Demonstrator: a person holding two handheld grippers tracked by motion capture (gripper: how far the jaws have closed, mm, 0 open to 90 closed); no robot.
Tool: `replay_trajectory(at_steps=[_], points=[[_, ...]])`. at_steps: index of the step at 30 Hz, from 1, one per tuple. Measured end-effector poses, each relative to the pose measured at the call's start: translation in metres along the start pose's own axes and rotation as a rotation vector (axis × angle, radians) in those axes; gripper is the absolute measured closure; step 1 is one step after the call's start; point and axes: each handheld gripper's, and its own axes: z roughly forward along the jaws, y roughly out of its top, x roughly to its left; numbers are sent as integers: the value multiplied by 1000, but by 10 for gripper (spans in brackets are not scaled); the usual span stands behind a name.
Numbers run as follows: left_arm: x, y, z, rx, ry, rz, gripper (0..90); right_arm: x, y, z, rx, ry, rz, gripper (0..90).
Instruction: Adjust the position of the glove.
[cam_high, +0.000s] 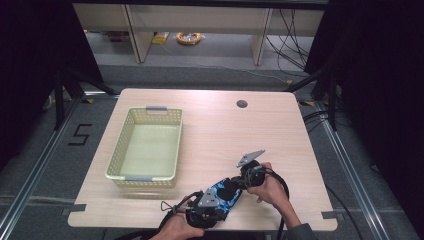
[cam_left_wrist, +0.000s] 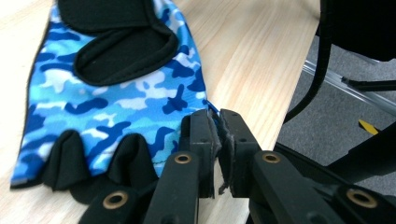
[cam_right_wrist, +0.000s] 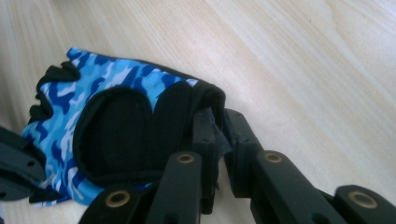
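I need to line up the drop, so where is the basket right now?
In the high view the basket stands on the left half of the table, apart from the blue camouflage glove lying near the front edge to its right.

Glove (cam_left_wrist: 116, 88) cut off by top edge in left gripper view, cuff end out of frame; its finger stubs partly behind the left gripper (cam_left_wrist: 218, 140) arms. Glove edge between the jaws: a thin blue sliver, contact with the pads too small to tell, probably slack. Right gripper view: glove's black cuff runs behind the right gripper (cam_right_wrist: 217, 135) jaws, the pinched bit hidden. Dark part at left edge cut off, likely the other gripper. High view: glove mostly hidden under both hands, basket (cam_high: 125, 172) mesh too small to read.
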Motion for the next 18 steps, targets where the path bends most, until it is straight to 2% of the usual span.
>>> replay_trajectory(at_steps=[1,2,3,5,7,8,9,10,11,12,13,14,15,16,17,18], points=[[1,-1,-1,4,2,-1,841,0,-2,0,-16,-7,8,851],[3,-1,-4,24,10,11,847,1,-4,-2,-2,-10,19,858],[4,-2,-5,15,11,2,850,2,-6,-1,-29,-11,32,867],[8,-5,-8,26,15,11,860,5,-10,-4,-21,-27,40,887],[12,-7,-11,20,26,-3,865,10,-15,-5,-30,-46,78,893],[14,-7,-12,23,29,-10,865,12,-17,-7,-16,-43,90,893],[18,-7,-14,45,30,19,865,14,-19,-7,-42,-40,93,893],[20,-7,-16,48,32,12,865,16,-22,-8,-35,-44,100,893],[20,-7,-16,48,32,12,865,16,-24,-8,-56,-49,96,893],[25,-6,-17,48,28,13,865,18,-27,-8,-63,-54,108,893],[28,-6,-18,49,34,0,864,20,-29,-10,-52,-61,104,893],[31,-6,-19,58,35,4,864,23,-31,-10,-73,-60,127,893],[34,-5,-20,69,35,15,863,25,-33,-12,-53,-68,137,893],[37,-5,-20,68,29,17,861,26,-36,-12,-67,-77,118,893],[38,-5,-19,45,31,-7,860,29,-38,-12,-88,-61,144,893],[40,-5,-19,43,32,-19,859,29,-41,-14,-78,-61,151,893]])
